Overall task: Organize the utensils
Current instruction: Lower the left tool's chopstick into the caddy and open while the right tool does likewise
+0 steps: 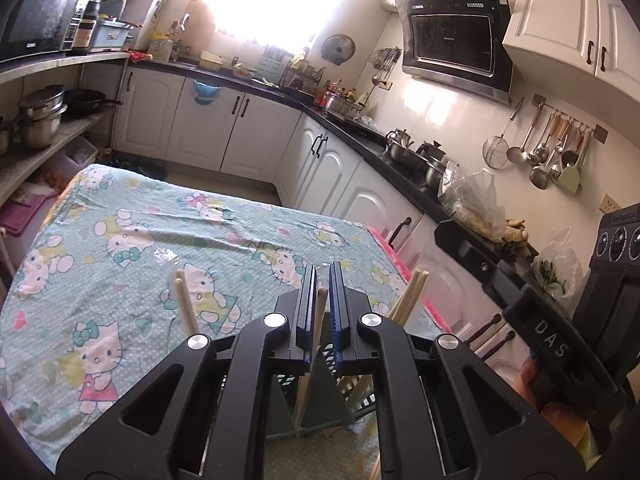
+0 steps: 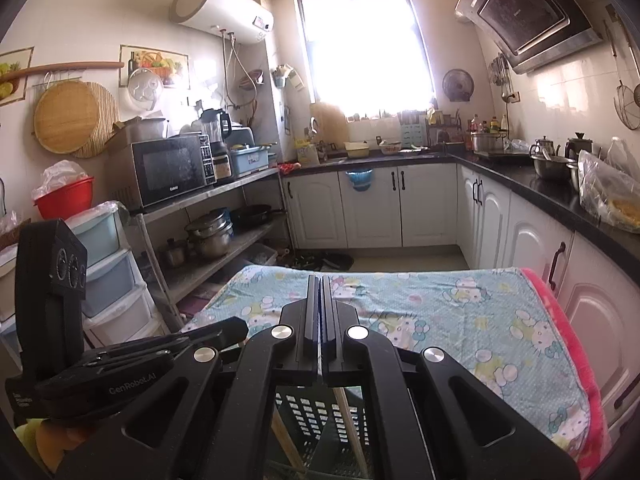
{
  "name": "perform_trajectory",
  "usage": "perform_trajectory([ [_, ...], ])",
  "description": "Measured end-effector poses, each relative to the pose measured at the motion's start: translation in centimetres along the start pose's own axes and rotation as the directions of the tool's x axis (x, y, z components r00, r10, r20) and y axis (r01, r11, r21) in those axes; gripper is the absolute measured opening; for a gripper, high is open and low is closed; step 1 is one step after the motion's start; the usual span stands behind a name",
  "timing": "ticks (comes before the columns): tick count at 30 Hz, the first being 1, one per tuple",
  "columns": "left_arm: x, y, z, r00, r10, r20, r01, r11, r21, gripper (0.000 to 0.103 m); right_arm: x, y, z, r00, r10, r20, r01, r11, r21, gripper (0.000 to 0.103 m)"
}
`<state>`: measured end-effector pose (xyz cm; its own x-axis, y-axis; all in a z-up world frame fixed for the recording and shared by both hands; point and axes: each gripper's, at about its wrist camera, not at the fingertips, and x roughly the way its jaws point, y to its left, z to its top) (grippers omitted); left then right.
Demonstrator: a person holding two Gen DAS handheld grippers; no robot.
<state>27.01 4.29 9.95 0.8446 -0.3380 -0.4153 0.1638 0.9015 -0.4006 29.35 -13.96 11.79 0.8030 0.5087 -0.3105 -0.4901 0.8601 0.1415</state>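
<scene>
The left tool pinches one chopstick over the rack; it could miss. The right tool is pressed together, holding nothing.

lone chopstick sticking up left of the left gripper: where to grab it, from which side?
Likely its bare upper end: the chopstick stands almost upright in the slotted holder, with its lower part hidden behind the left gripper. Come in from above on the cloth side, fingers either side of the shaft.
</scene>
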Motion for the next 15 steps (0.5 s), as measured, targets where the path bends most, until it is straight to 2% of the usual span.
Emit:
perform_trajectory([
  [9, -0.8, 1.1, -0.5, 1.000, 0.024, 0.012, -0.024, 1.000, -0.013, 0.005, 0.3, -0.6, -1.8, 0.998, 0.021, -0.051, -0.018, 0.998, 0.066, 0.002],
  [11, -0.8, 1.4, -0.6, 1.000, 0.023, 0.005, -0.023, 1.000, -0.018, 0.010, 0.2, -0.8, -2.1, 0.998, 0.026, -0.064, -0.021, 0.996, 0.086, 0.005],
  [12, -0.8, 1.4, -0.7, 1.000, 0.022, 0.002, -0.022, 1.000, -0.021, 0.011, 0.1, -0.9, -2.2, 0.997, 0.027, -0.069, -0.020, 0.995, 0.093, 0.011],
  [15, -0.9, 1.5, -0.9, 1.000, 0.021, -0.006, -0.022, 0.999, -0.025, 0.014, -0.3, -0.8, -2.5, 0.997, 0.026, -0.075, -0.019, 0.996, 0.089, 0.013],
])
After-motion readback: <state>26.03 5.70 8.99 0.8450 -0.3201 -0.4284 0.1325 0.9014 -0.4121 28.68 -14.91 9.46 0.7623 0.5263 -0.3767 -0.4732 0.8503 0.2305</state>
